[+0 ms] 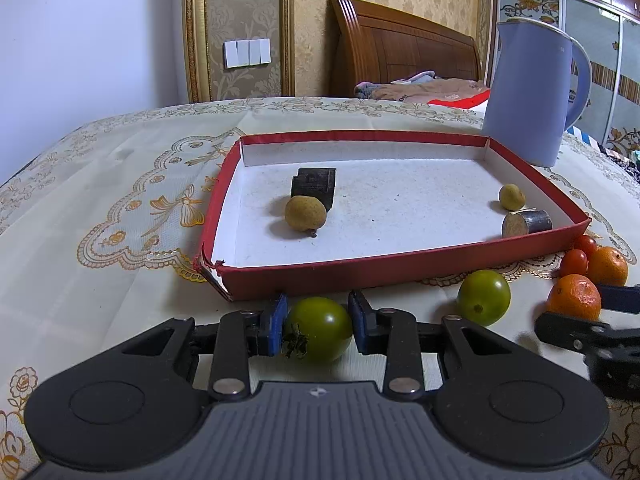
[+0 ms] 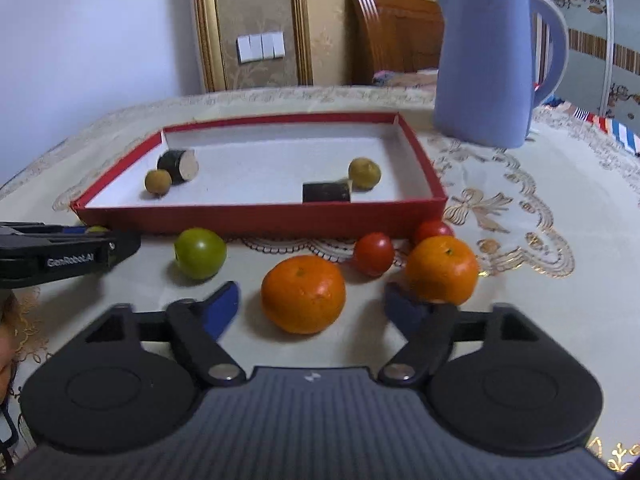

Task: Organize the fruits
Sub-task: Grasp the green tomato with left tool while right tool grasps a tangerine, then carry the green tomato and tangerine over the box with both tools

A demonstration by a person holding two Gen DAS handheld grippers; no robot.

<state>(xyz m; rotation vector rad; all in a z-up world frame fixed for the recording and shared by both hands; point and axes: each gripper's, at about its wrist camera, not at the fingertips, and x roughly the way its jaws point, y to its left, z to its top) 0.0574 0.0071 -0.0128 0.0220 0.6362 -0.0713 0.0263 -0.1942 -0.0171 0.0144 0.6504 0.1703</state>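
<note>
In the left wrist view my left gripper [image 1: 318, 320] is shut on a green tomato [image 1: 320, 330] just in front of the red tray [image 1: 360, 270]. A second green tomato [image 1: 484, 297] lies to its right. In the right wrist view my right gripper [image 2: 312, 304] is open around an orange mandarin [image 2: 303, 294] on the table. A second mandarin [image 2: 442, 270] touches its right finger. Two red cherry tomatoes [image 2: 374, 253] lie by the red tray [image 2: 260, 218]. The tray holds two longans [image 1: 305, 211] and two dark cylinders [image 1: 314, 186].
A blue kettle [image 1: 528, 88] stands behind the tray's right corner, also seen in the right wrist view [image 2: 488, 60]. The table wears a cream embroidered cloth [image 1: 120, 208]. A wooden bed headboard [image 1: 400, 44] and a wall stand behind.
</note>
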